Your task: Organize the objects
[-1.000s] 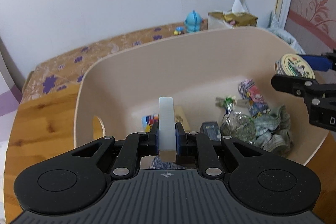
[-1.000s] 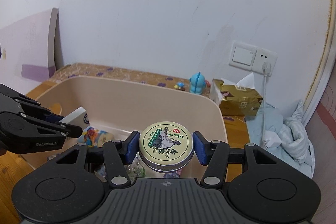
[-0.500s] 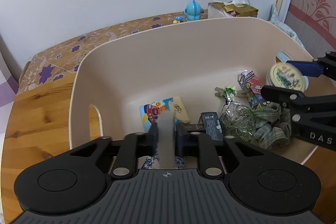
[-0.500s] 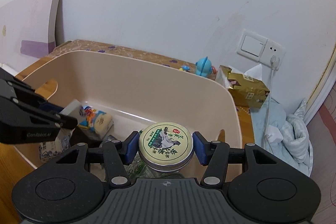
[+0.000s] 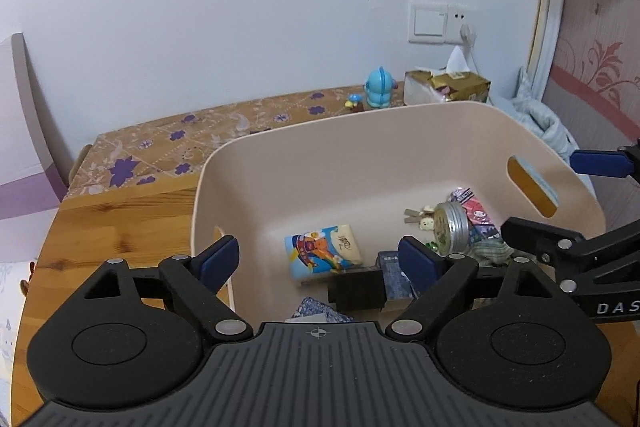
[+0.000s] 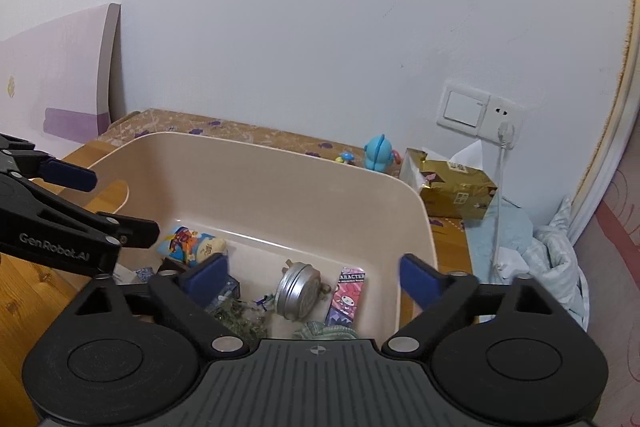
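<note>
Jaws have just been opening on both my grippers, left and right, and now stand wide with nothing between them. Beyond, the tin I carried lies tilted inside the beige bin, so those two drops look done. Farther off, the tissue box waits.

The right gripper hangs over the near right part of a beige tub, its blue-padded fingers spread wide after just opening, with nothing between them. Below, a round metal tin lies tilted on the tub floor, a pink character packet just to its right. The left gripper reaches in from the left, also spread. Beyond the tub, a blue toy and gold tissue box stand on the desk.
</note>
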A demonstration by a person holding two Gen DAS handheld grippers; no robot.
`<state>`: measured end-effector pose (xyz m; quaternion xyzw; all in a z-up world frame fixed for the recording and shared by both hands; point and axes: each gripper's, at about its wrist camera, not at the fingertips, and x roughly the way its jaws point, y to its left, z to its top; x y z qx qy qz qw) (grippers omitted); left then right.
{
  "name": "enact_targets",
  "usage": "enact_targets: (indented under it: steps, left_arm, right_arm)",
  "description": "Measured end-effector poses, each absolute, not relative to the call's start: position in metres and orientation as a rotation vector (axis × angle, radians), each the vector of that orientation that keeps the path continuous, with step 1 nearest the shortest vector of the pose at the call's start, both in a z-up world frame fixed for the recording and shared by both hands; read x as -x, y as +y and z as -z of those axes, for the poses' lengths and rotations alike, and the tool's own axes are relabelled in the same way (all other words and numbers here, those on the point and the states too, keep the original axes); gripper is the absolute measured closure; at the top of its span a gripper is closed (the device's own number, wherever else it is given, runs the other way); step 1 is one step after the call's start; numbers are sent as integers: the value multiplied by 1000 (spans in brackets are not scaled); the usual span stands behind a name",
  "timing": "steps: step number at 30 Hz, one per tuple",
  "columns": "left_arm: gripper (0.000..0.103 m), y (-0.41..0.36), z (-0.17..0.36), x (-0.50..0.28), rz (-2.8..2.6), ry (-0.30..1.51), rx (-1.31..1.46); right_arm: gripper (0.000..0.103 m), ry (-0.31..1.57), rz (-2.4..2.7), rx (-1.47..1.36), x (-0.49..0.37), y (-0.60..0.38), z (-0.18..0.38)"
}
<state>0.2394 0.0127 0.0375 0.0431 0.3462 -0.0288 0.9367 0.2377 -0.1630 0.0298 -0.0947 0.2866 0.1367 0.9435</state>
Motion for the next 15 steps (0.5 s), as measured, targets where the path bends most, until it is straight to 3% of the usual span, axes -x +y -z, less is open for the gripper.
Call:
enact_targets:
  steps: [3,15]
  left_arm:
    - [14,14,-39,-231,47,701,-80]
    - [12,14,-49,-193,39,666,-74]
  right_arm:
    - [0,578,-278,170,-230,-166,-34]
    - [0,564,-263,125,-197,-173,-44]
